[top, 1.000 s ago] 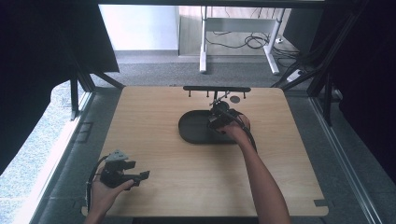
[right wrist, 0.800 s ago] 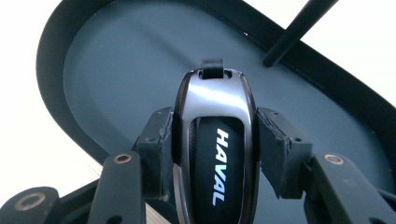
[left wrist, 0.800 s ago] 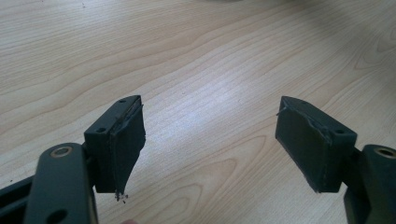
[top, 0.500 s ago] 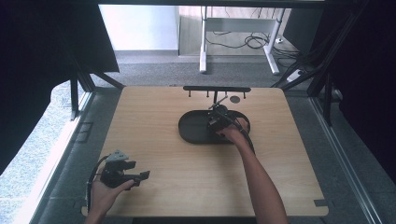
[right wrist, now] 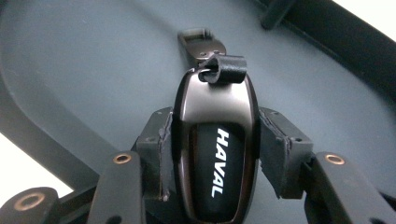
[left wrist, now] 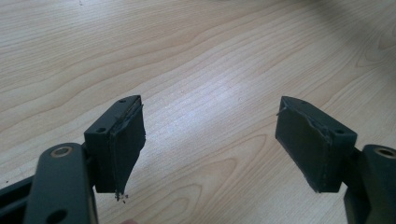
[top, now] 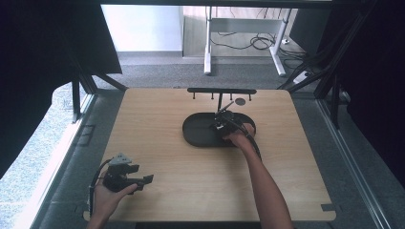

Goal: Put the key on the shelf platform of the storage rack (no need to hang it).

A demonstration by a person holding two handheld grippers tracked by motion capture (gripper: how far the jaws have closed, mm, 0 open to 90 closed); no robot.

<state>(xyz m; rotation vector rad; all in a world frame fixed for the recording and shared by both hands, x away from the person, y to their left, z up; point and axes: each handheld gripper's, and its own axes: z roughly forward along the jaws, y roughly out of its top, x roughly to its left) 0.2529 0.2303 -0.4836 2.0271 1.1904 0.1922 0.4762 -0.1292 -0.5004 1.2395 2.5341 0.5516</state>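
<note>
right gripper (right wrist: 212,140) jaws clamp the haval key fob (right wrist: 214,154) over the tray (right wrist: 84,70); left gripper (left wrist: 210,144) jaws wide.

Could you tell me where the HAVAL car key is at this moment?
The HAVAL car key sits clamped in the right gripper, above the black oval tray toward the table's far side.

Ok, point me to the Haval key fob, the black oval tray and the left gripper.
Haval key fob (right wrist: 215,154): right gripper view, lettered face.
Black oval tray (top: 196,131): high view, bare left floor.
Left gripper (left wrist: 210,144): left gripper view, midway between its open fingertips.
</note>
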